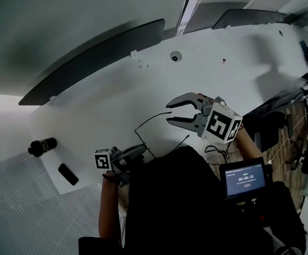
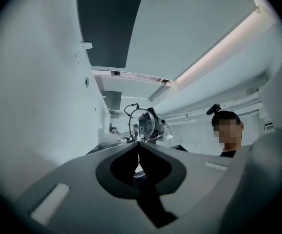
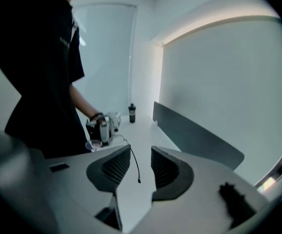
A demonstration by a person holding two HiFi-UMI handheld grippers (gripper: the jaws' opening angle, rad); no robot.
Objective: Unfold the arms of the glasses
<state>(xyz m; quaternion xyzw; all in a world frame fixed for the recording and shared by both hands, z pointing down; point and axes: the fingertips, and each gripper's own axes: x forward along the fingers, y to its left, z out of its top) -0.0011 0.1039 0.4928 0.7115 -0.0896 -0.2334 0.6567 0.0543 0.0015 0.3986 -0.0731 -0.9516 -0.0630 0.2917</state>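
Spanning the area beneath both claws, the white table (image 1: 90, 105) is the work surface. The right gripper (image 1: 168, 113) is raised, its jaws spread and empty. The left gripper (image 2: 138, 144) is pinched on the glasses (image 2: 141, 123), with a lens just beyond its tips. One temple arm (image 1: 149, 118) reaches toward the right jaws' gap, untouched. Both arms appear swung out. The next move is likely to confirm full extension before release.

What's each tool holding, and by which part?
Left tool grips the glasses at a lens rim; right tool is open, holding nothing.
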